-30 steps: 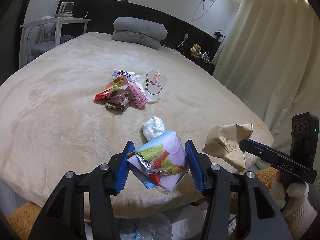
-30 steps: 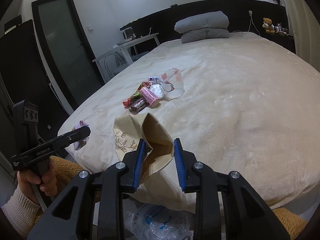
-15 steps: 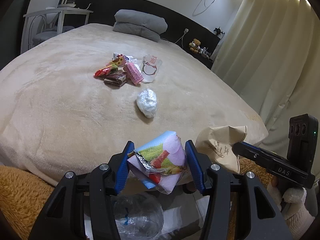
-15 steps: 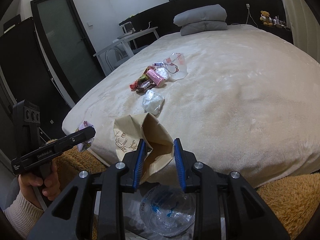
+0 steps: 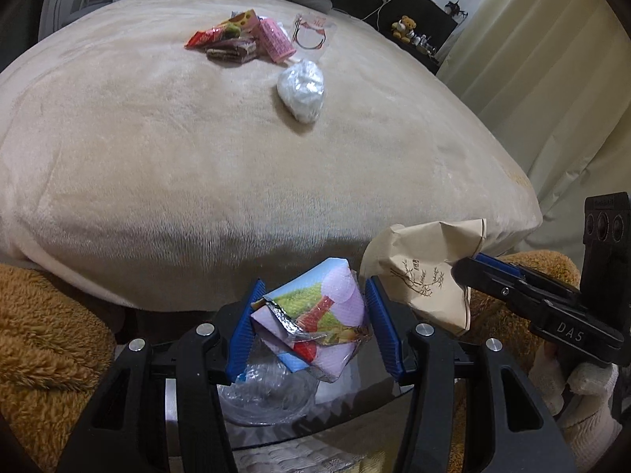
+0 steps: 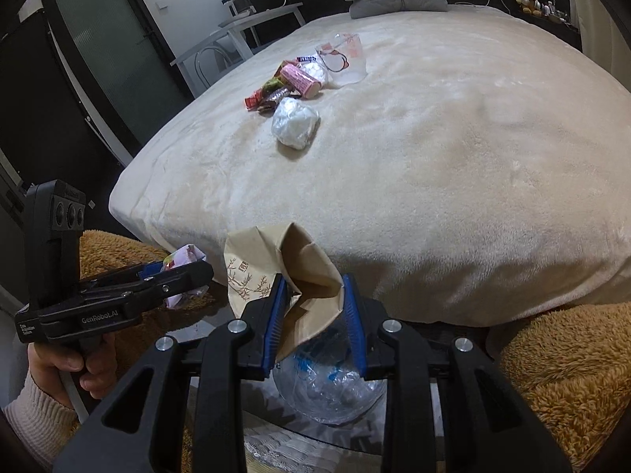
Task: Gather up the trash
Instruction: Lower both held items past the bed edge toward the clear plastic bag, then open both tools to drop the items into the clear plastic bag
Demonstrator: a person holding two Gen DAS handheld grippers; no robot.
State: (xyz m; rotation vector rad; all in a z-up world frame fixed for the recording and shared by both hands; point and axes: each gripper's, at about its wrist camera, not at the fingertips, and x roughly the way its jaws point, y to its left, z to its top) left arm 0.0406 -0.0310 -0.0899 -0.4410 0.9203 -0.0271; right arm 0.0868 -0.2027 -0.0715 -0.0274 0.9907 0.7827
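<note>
A beige bed (image 5: 197,157) fills the background. The left gripper (image 5: 311,329) clamps a colourful wrapper (image 5: 315,315); the right gripper (image 6: 315,323) pinches a brown paper bag (image 6: 299,276). Both hang above a clear plastic bag (image 6: 327,390). More trash (image 5: 244,37) lies on the bed.

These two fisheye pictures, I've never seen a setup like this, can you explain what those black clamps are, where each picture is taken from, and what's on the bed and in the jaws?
There is no robot here. A person holds a hand-held gripper in each hand, each with a camera looking forward along its two blue-padded jaws.

The left view is taken from the left gripper, shut on a colourful wrapper. The right view comes from the right gripper, shut on a brown paper bag. Each view also shows the other gripper from the side.

Behind them is a bed with a beige cover. On it lie a white crumpled bag and, farther back, a pile of snack wrappers. Below the jaws sits crumpled clear plastic, perhaps a bin liner.
</note>
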